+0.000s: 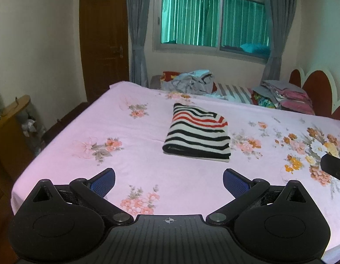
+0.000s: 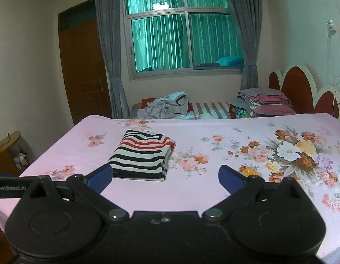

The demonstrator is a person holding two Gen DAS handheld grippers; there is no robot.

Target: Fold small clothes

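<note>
Striped garment (image 1: 197, 136), banded black, white and red, lies folded into a neat thick rectangle on the pink floral bedsheet (image 1: 82, 127), well short of the unfolded clothes pile (image 1: 189, 81) at the bed's far edge. Left gripper (image 1: 168, 182) and right gripper (image 2: 165, 178) both hover spread wide, empty, nearer than the garment.
</note>
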